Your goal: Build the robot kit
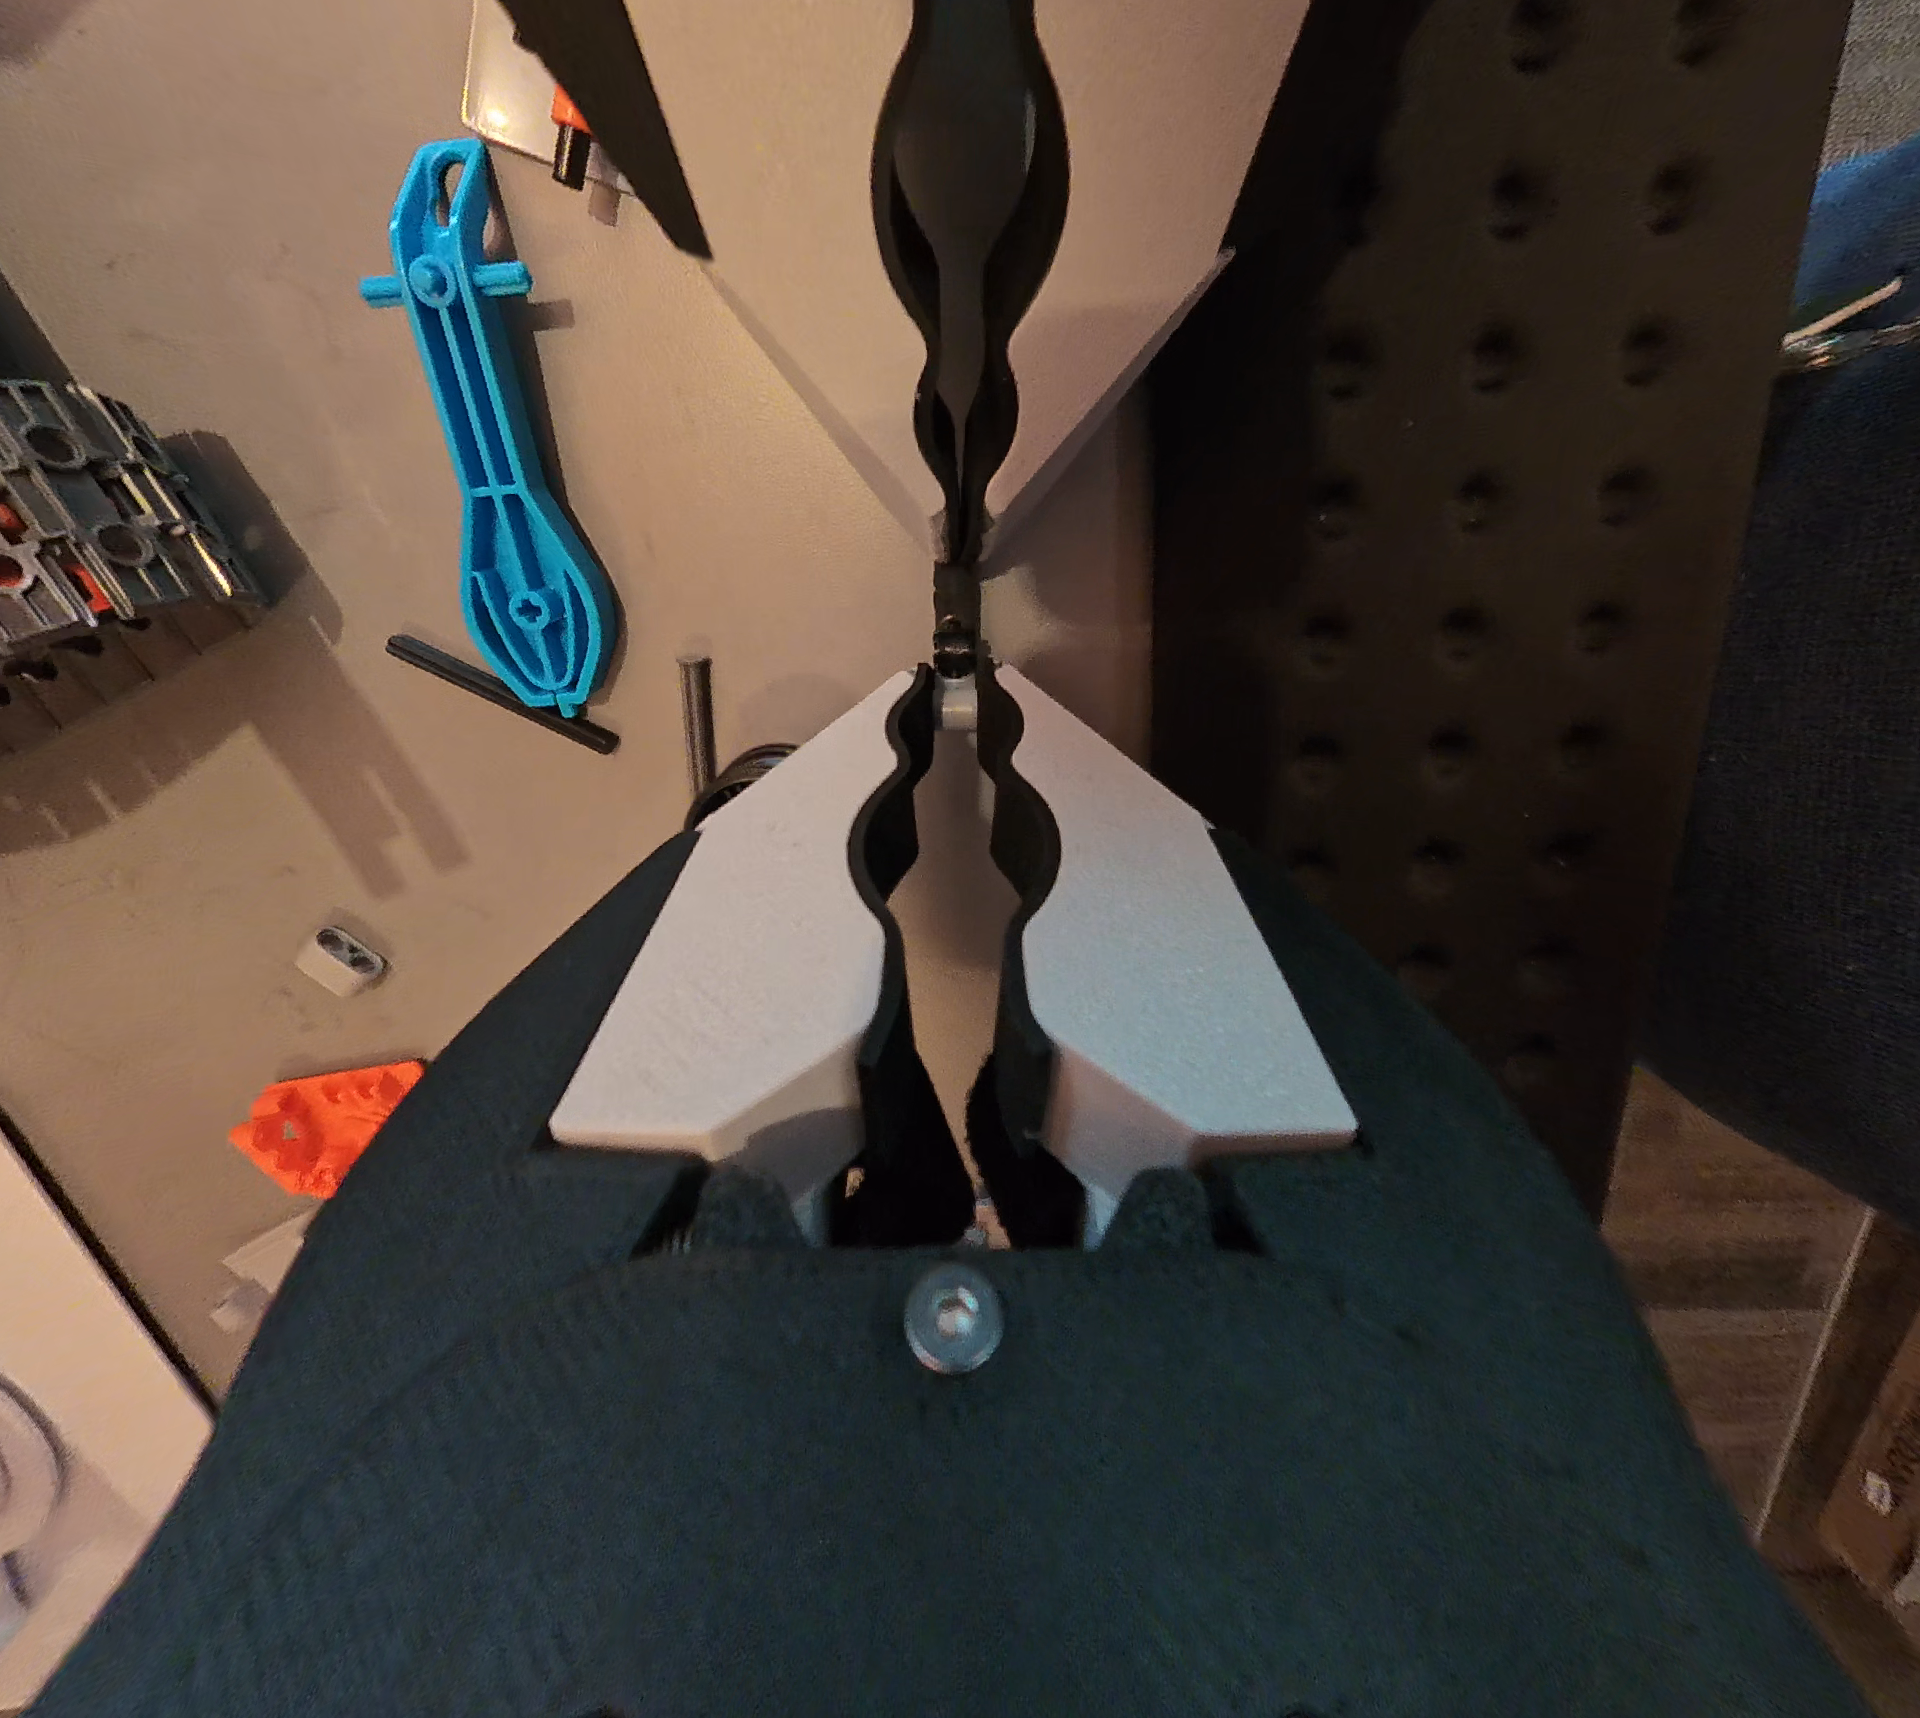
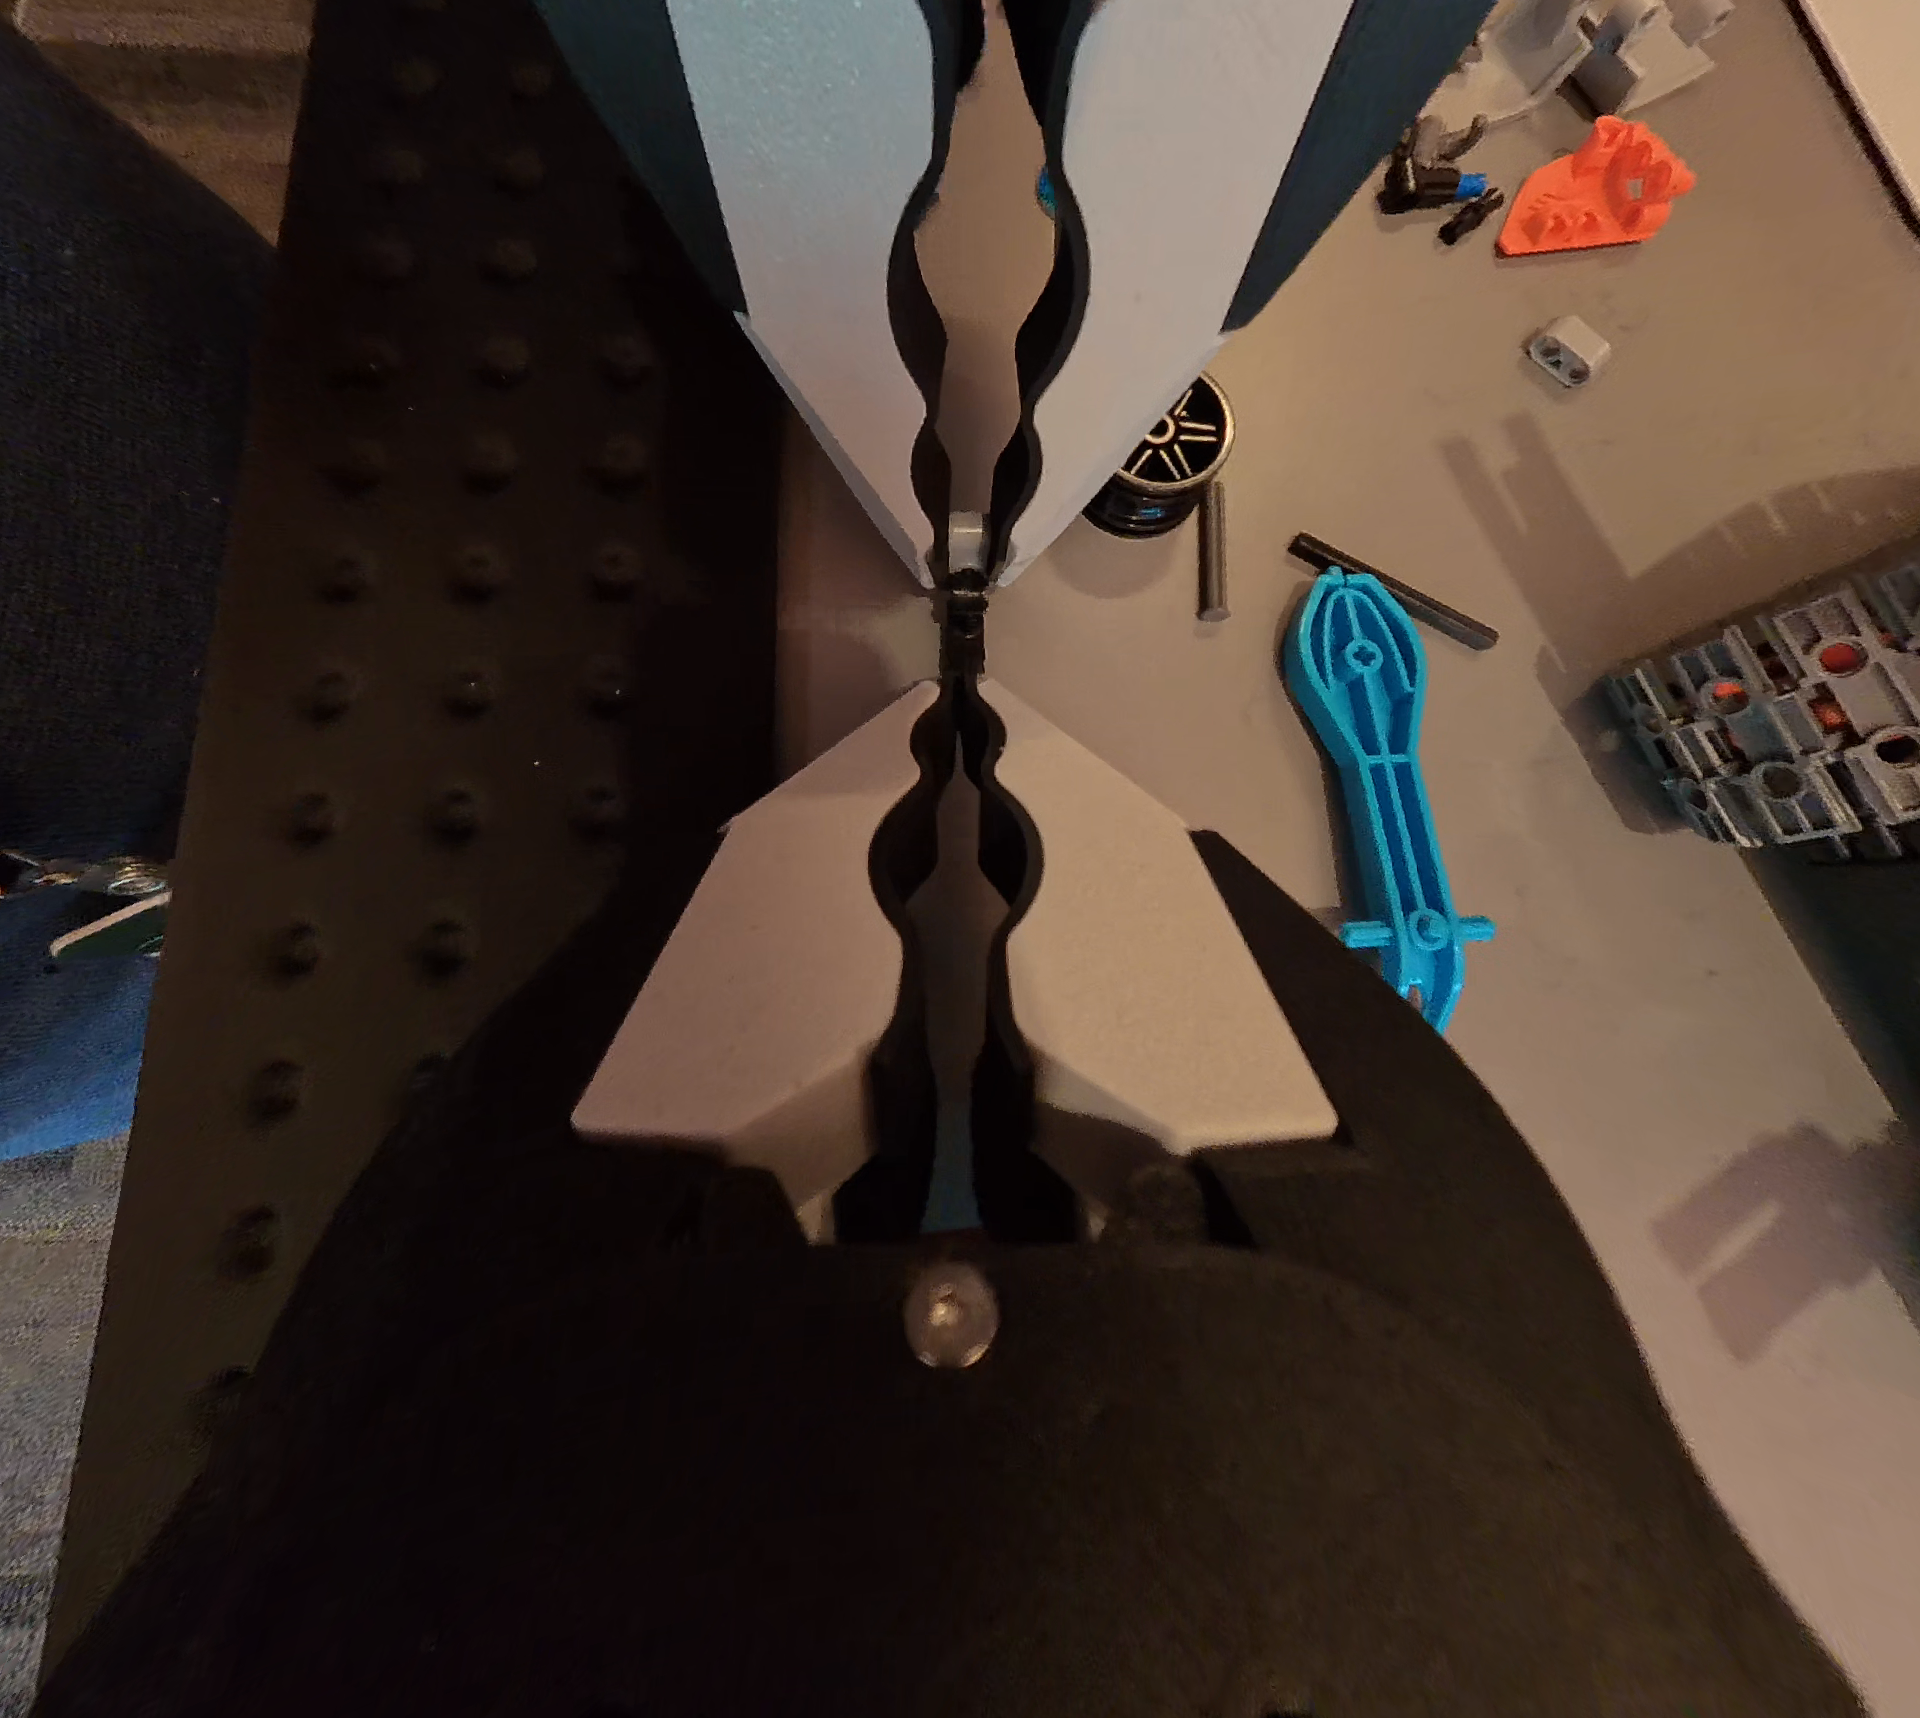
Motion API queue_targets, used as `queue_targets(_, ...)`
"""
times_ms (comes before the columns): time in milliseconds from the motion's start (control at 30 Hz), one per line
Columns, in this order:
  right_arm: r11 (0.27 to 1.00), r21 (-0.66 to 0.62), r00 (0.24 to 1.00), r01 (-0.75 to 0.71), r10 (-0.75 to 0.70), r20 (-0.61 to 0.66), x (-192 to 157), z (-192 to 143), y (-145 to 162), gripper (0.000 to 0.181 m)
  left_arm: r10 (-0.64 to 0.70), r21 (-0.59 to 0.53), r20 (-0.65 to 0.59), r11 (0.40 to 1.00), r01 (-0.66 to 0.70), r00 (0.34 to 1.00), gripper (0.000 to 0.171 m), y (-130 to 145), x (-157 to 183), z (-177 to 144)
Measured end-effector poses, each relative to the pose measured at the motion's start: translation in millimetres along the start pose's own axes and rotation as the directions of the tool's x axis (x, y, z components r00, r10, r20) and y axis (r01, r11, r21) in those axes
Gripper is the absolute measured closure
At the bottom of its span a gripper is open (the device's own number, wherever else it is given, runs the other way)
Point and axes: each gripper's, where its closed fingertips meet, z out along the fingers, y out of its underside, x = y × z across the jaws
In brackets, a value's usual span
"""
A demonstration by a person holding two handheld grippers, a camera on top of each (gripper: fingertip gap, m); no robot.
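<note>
Table (image 2: 1351, 1356) spreads grey beneath both tools, a black studded board (image 2: 468, 525) along its edge; my grippers meet tip to tip above it; the left gripper (image 1: 958, 700) is nearly closed on a small grey connector (image 1: 956, 704); the right gripper (image 2: 966, 689) is pinched tight on a black pin (image 2: 964, 629) whose long axis runs straight between the two, pin touching connector; beside them lie a blue separator tool (image 2: 1382, 795), a black wheel (image 2: 1169, 463), an orange piece (image 2: 1590, 198); no legible writing shows.
</note>
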Motion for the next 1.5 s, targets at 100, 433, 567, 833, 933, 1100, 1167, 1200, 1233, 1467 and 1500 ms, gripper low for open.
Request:
queue_targets(100, 1.0, 0.015, 1.0, 0.0, 0.0, 0.001, -1.0, -4.9, 0.0, 0.181, 0.012, -0.011, -0.001, 1.0, -0.012, 1.0, 0.166, -2.7, -1.0, 1.5)
queue_targets(433, 1.0, 0.01, 1.0, 0.012, -0.012, 0.005, -3.9, -12.2, 11.7, 0.181, 0.046, -0.065, 0.006, 0.997, -0.046, 0.999, 0.166, -6.4, -2.4, 4.5)
queue_targets(567, 1.0, 0.011, 1.0, 0.022, -0.022, 0.003, -5.2, -15.5, 14.2, 0.181, 0.068, -0.093, 0.012, 0.993, -0.067, 0.998, 0.166, -7.4, -2.6, 5.6)
queue_targets(833, 1.0, 0.008, 1.0, 0.028, -0.028, 0.003, -9.5, -22.9, 22.3, 0.181, 0.085, -0.134, -0.013, 0.987, -0.086, 0.996, 0.166, -7.8, -1.1, 16.2)
queue_targets(933, 1.0, 0.014, 1.0, 0.025, -0.025, 0.006, -10.8, -24.3, 24.7, 0.181, 0.1, -0.149, 0.004, 0.984, -0.098, 0.995, 0.166, -9.9, -1.4, 16.2)
queue_targets(1100, 0.998, 0.055, 1.0, 0.01, -0.01, -0.009, -7.0, -31.8, 21.5, 0.181, 0.053, -0.113, -0.037, 0.992, -0.057, 0.998, 0.166, -10.1, -1.0, 15.4)
queue_targets(1167, 0.998, 0.066, 1.0, 0.005, -0.004, -0.015, -5.6, -34.4, 21.5, 0.181, 0.032, -0.076, -0.041, 0.997, -0.035, 0.999, 0.166, -11.3, -1.3, 14.9)
queue_targets(1200, 0.998, 0.067, 1.0, 0.003, -0.002, -0.015, -5.4, -34.7, 22.0, 0.181, 0.021, -0.056, -0.052, 0.998, -0.024, 0.998, 0.166, -11.5, -0.1, 14.7)
queue_targets(1233, 0.998, 0.066, 1.0, 0.001, 0.0, -0.015, -5.4, -34.6, 22.6, 0.181, 0.006, -0.035, -0.066, 0.999, -0.008, 0.998, 0.166, -12.1, 1.2, 13.9)
queue_targets(1467, 0.996, 0.086, 1.0, 0.003, -0.001, -0.025, -3.7, -35.3, 15.8, 0.178, -0.028, 0.03, -0.065, 0.999, 0.03, 0.997, 0.159, -11.1, 1.1, 6.5)
queue_targets(1500, 0.996, 0.089, 1.0, 0.004, -0.001, -0.03, -3.7, -34.9, 13.0, 0.177, -0.025, 0.026, -0.05, 0.999, 0.026, 0.998, 0.158, -8.9, -0.3, 6.8)
